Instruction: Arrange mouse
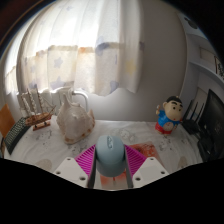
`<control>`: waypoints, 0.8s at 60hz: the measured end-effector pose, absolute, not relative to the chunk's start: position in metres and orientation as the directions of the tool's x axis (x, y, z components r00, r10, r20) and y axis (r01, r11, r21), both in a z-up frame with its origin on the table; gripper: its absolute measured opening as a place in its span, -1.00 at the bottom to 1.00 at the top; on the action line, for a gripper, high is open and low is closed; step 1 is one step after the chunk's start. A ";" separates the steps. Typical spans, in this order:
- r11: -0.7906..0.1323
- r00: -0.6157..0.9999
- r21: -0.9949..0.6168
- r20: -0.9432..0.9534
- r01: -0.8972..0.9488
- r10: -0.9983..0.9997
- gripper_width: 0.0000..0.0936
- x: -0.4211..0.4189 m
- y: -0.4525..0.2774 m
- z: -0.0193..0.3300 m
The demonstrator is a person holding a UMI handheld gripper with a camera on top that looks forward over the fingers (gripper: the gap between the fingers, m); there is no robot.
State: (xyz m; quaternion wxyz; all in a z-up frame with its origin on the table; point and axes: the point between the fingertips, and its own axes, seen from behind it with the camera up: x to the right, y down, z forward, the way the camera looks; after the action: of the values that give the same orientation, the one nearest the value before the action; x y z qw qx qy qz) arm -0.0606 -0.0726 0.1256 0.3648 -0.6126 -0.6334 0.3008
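Sitting between the two fingers [110,165], a pale blue-grey mouse [110,155] has its long axis running straight ahead along them, rounded end pointing toward the window curtain [100,50]. Both magenta pads [85,160] appear to press its sides, so the fingers seem clenched on it, though the contact is hard to confirm. Beyond it the patterned tabletop [125,135] lies open. A glass pitcher [73,115] stands ahead to the left, a cartoon figurine [170,115] well apart to the right.
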 end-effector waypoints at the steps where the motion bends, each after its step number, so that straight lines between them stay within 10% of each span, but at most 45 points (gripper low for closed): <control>1: 0.074 0.019 -0.820 0.103 0.567 0.995 -0.06 -0.063 -0.061 0.119; 24: -0.038 0.101 -0.726 0.043 0.687 0.994 0.12 -0.073 0.047 -0.016; 32: -0.065 0.133 -0.706 0.041 0.705 0.990 0.85 -0.062 0.050 -0.010; 48: -0.126 0.153 -0.651 -0.015 0.749 0.988 0.81 0.049 0.025 0.084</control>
State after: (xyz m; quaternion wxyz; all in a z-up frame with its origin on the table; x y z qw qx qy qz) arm 0.0492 0.0250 0.0839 0.2587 -0.7139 -0.6083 0.2312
